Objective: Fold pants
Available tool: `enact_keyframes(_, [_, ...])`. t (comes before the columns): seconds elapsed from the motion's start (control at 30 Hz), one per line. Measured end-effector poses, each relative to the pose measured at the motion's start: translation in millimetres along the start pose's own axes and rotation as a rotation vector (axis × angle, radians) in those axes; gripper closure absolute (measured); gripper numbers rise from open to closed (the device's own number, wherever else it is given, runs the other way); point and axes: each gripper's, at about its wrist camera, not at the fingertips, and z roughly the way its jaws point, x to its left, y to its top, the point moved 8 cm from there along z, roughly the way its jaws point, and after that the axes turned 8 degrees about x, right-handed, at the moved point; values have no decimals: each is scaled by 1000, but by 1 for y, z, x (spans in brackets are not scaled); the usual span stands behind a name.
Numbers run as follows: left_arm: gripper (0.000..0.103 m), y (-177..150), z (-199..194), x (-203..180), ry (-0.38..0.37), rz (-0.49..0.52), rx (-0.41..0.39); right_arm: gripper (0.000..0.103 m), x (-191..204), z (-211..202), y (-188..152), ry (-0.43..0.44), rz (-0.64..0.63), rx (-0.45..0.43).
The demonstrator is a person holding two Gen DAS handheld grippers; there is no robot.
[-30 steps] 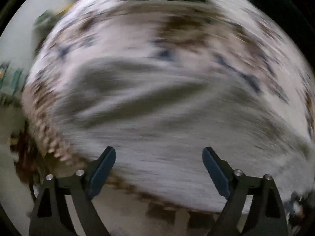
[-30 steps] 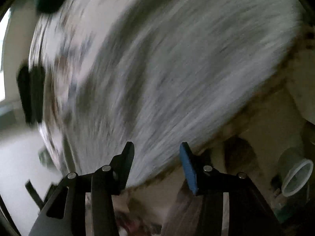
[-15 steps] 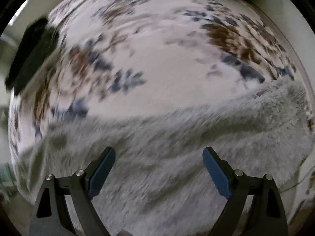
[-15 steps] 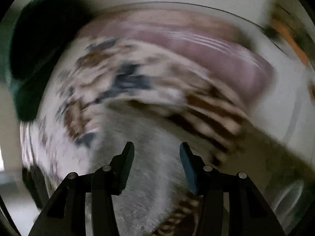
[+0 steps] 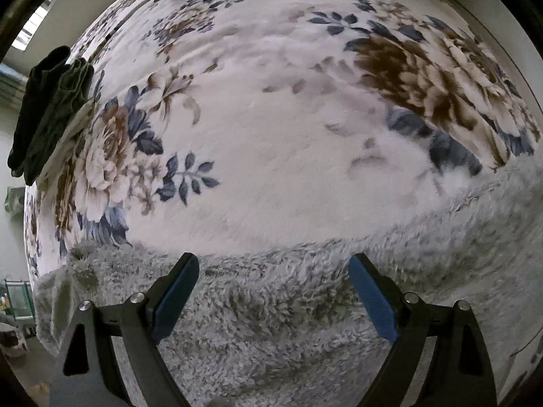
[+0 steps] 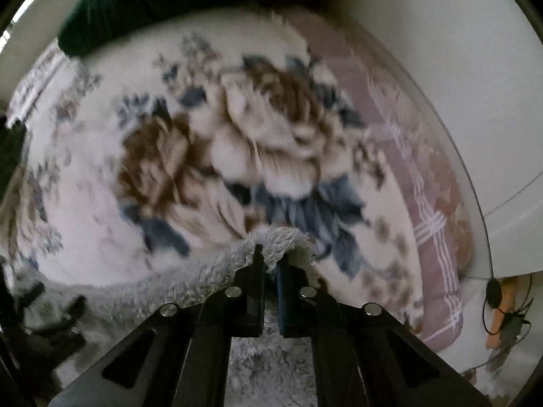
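The grey fluffy pants [image 5: 288, 308] lie across the near part of a floral blanket [image 5: 271, 129] on a bed. My left gripper [image 5: 273, 271] is open, its blue pads wide apart just above the pants' far edge, holding nothing. In the right wrist view my right gripper [image 6: 269, 261] is shut on a corner of the grey pants [image 6: 281, 240], which pokes up beyond the fingertips. The rest of the pants [image 6: 152, 291] trails off to the left over the blanket [image 6: 203, 156].
Dark green folded clothes lie at the bed's left edge [image 5: 47, 108] and at the far edge [image 6: 112, 10]. A pink plaid sheet [image 6: 424, 186] shows along the bed's right side beside a white wall [image 6: 458, 68]. Cables [image 6: 502, 305] hang at the lower right.
Both grippers have swung from the pants' near side to face across the bed. My right gripper has closed on a corner of the pants. The left stays open.
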Motion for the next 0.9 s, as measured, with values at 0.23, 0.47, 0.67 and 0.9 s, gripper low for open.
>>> enact_keyframes(0.23, [13, -12, 0, 6, -37, -26, 31, 68, -32, 35, -6, 226, 237, 134])
enact_keyframes(0.47, [13, -50, -9, -1, -93, -7, 68, 47, -101, 8, -110, 348, 604, 107])
enact_keyframes(0.67, [12, -79, -1, -29, -75, 70, 102, 59, -79, 64, -141, 441, 665, 186])
enact_keyframes(0.9, [13, -89, -10, -47, -65, 121, 76, 94, -91, 38, -155, 279, 668, 86])
